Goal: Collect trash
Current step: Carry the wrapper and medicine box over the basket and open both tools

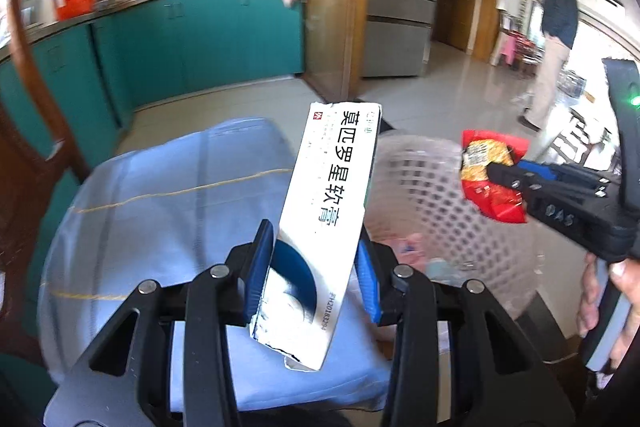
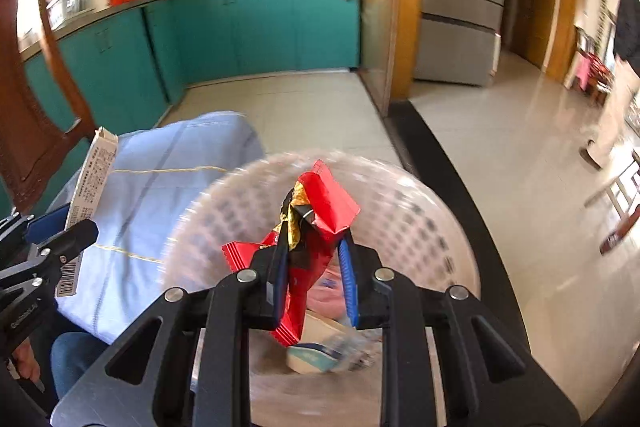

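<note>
Two grippers converge on a pale lattice wastebasket (image 2: 420,227) standing on the tiled kitchen floor (image 2: 300,99), beside a seat draped in light blue cloth (image 1: 160,195); teal cabinets (image 1: 200,35) line the wall behind, and a second person (image 1: 556,27) walks past in the far room. Largest of the trash in hand is a white medicine carton (image 1: 332,203), clamped upright between the blue pads of the left gripper (image 1: 312,279), its top leaning toward the basket but its body over the cloth, short of the rim; smaller is a crumpled red snack wrapper (image 2: 316,219), pinched tight by the right gripper (image 2: 312,271) and hanging directly above the basket's mouth, where earlier scraps, pink and blue, already lie at the bottom. To finish cleanly, each load likely wants carrying fully inside the rim before the jaws part; the wrapper looks ready to drop, while the long carton should probably be brought further across and tipped nose-down so it does not catch the basket's edge.
</note>
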`<action>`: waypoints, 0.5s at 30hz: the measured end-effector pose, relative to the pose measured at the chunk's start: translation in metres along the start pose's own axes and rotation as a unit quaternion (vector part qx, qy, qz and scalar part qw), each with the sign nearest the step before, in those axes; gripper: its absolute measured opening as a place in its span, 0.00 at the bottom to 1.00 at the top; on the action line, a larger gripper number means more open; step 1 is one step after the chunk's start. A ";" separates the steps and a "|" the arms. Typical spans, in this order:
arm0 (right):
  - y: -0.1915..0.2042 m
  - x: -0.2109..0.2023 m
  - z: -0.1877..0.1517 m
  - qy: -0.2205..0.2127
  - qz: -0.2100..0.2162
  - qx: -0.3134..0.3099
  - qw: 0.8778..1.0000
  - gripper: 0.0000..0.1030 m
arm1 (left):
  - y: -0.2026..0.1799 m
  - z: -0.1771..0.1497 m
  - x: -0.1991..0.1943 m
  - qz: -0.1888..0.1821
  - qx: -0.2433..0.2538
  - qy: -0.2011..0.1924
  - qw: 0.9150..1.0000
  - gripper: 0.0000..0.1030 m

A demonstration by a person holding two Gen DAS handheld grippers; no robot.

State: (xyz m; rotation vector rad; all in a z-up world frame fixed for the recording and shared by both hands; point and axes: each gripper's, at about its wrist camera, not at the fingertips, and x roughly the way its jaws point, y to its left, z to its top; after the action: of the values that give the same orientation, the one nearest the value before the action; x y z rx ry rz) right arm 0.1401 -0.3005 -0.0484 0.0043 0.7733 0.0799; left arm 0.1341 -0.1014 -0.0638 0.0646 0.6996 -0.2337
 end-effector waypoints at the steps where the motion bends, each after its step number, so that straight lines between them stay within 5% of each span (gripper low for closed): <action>1: -0.005 0.003 -0.003 0.006 -0.003 0.004 1.000 0.23 | -0.007 0.002 0.004 -0.010 0.005 0.001 1.000 0.39; 4: -0.017 0.017 -0.013 0.040 -0.011 0.002 0.999 0.26 | -0.030 0.008 0.023 -0.054 0.017 0.016 0.998 0.40; 6: -0.026 0.020 -0.019 0.045 -0.012 0.022 0.999 0.43 | -0.039 0.010 0.034 -0.080 0.021 0.028 0.996 0.42; 9: -0.037 0.016 -0.023 0.033 -0.022 0.046 0.998 0.61 | -0.046 0.012 0.044 -0.096 0.017 0.036 0.995 0.72; 13: -0.042 0.002 -0.022 0.016 -0.026 0.052 0.998 0.61 | -0.029 0.008 0.037 -0.033 0.011 0.019 0.999 0.81; 15: -0.033 -0.010 -0.022 -0.001 -0.024 0.044 0.999 0.73 | -0.009 0.003 0.022 0.026 -0.016 -0.004 1.000 0.88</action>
State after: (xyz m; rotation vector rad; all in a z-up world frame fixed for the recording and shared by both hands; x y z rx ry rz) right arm 0.1200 -0.3345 -0.0588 0.0698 0.7731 -0.0010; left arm 0.1502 -0.1143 -0.0760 0.0519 0.6930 -0.1724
